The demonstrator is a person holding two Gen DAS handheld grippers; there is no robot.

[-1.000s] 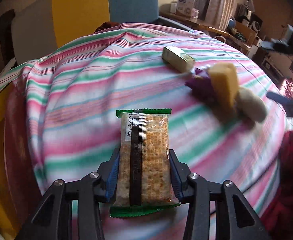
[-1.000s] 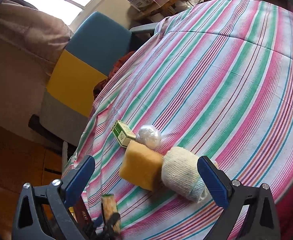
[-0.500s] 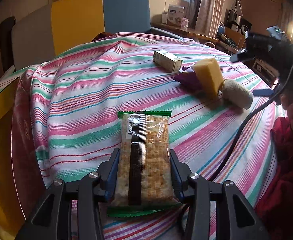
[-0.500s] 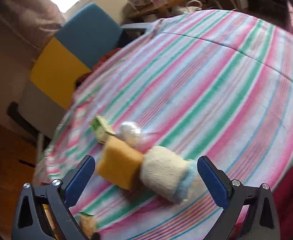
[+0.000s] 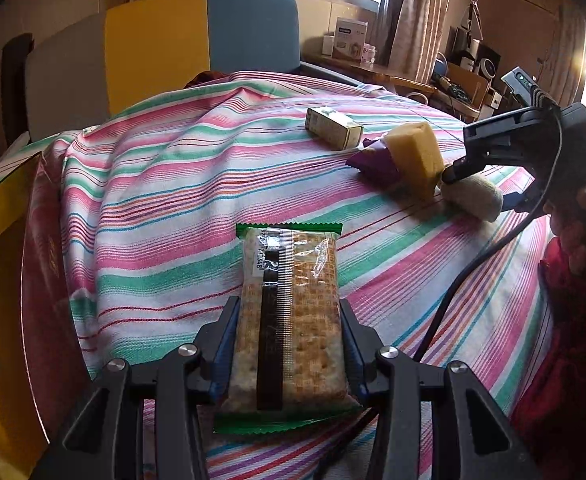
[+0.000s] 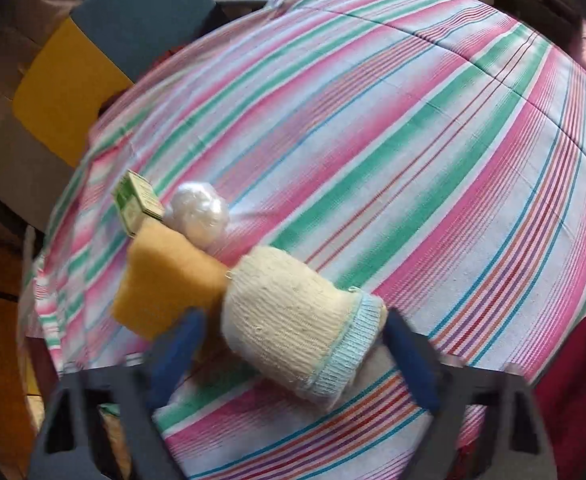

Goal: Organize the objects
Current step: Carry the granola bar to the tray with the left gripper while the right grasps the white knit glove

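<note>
A: What has just changed over the pink, green and white striped tablecloth (image 6: 413, 128)?

B: The right gripper (image 6: 289, 354) has dropped down over the rolled cream knitted sock with the pale blue cuff (image 6: 293, 320). A moment ago its blue pads stood wide with the roll well ahead of them; now the jaws have just been closing and the roll lies between them.

A: Is it gripped yet?

B: I would not say so. The picture is blurred, but a gap shows on both sides of the roll, so the pads look not yet pressed on it. I judge this is the start of picking it up for sorting.

A: Where is the roll?

B: On the cloth, touching the yellow foam sponge block (image 6: 161, 280), with a crinkled silvery ball (image 6: 199, 216) and a small green and white carton (image 6: 137, 204) just beyond.

A: And the other hand?

B: The left gripper (image 5: 289, 344) is clenched on the clear, green-edged packet of square crackers (image 5: 289, 320), pads on its two long sides, above the table's near edge. It has kept that hold.
</note>
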